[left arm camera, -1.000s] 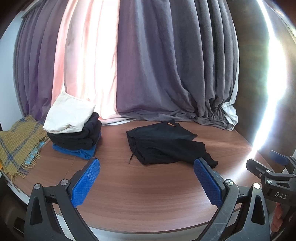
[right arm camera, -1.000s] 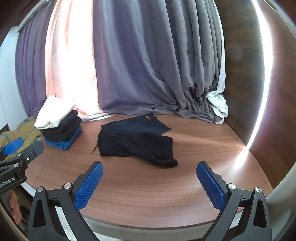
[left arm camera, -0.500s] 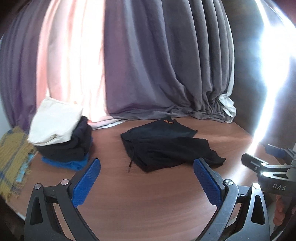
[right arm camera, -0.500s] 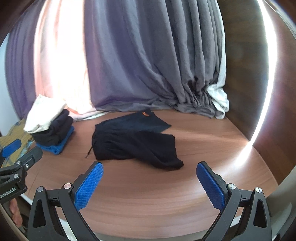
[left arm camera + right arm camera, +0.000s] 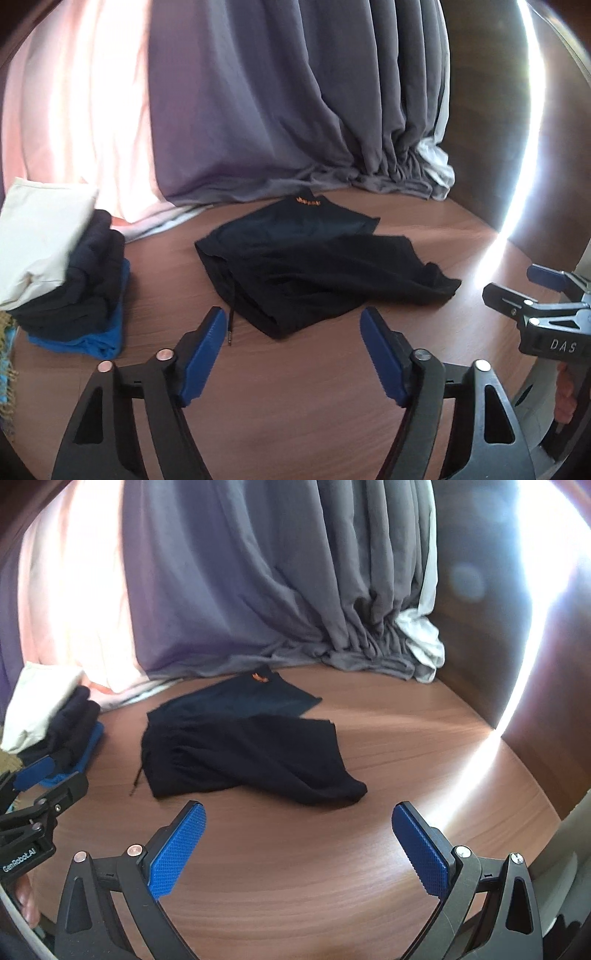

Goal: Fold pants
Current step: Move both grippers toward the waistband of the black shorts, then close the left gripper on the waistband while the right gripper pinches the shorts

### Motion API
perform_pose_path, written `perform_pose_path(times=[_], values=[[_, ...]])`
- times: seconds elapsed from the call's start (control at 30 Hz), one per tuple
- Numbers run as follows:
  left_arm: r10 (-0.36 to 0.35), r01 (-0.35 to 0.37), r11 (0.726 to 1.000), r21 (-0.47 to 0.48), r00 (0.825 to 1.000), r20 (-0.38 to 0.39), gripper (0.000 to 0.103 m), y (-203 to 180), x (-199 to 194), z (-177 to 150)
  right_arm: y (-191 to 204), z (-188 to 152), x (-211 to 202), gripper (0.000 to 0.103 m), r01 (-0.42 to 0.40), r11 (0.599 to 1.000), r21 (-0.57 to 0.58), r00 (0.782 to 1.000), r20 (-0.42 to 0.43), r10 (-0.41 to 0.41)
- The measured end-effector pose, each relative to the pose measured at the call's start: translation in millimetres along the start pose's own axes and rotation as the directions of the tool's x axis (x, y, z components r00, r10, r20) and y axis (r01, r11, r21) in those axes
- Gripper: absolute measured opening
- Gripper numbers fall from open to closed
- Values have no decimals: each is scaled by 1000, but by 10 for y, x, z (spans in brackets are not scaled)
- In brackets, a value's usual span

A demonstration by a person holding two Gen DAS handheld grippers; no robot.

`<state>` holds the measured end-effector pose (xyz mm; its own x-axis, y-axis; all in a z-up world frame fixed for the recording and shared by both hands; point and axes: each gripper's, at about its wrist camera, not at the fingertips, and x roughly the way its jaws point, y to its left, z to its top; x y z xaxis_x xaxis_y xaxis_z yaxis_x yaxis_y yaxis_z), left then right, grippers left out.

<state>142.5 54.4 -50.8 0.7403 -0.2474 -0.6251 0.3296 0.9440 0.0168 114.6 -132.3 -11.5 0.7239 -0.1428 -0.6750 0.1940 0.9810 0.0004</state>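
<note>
Black pants (image 5: 314, 266) with a small orange logo lie loosely folded on the round wooden table (image 5: 295, 406), waistband and drawstring toward the left; they also show in the right wrist view (image 5: 243, 753). My left gripper (image 5: 293, 332) is open and empty, hovering just in front of the pants' near edge. My right gripper (image 5: 297, 823) is open and empty, in front of the pants' leg end. Each gripper shows at the edge of the other's view.
A stack of folded clothes (image 5: 62, 266), white on top, dark in the middle, blue at the bottom, stands at the table's left. Grey and pink curtains (image 5: 258, 110) hang behind and pool on the table's back edge. A wooden wall (image 5: 498, 627) is on the right.
Both grippers have moved forward and lower toward the pants, which now look larger. The left gripper's jaws have narrowed a little. The pants have not moved.
</note>
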Motion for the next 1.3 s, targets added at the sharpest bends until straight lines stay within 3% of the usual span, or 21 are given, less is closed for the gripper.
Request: perform_pose_path(times=[0.43, 0.83, 1.13, 1.3], values=[[-26, 26, 1000, -3, 986, -163, 55, 40, 761, -93, -242, 43, 740, 102, -19, 1000, 18, 988, -153, 22], [-73, 72, 997, -15, 953, -295, 46, 202, 1330, -130, -317, 100, 1158, 98, 28, 997, 70, 971, -237, -11], [-97, 92, 995, -30, 941, -325, 46, 240, 1477, -163, -446, 156, 1324, 92, 114, 986, 118, 966, -246, -82], [-95, 98, 995, -8, 941, -324, 46, 191, 1513, -161, -545, 175, 1418, 83, 134, 982, 133, 961, -258, -97]])
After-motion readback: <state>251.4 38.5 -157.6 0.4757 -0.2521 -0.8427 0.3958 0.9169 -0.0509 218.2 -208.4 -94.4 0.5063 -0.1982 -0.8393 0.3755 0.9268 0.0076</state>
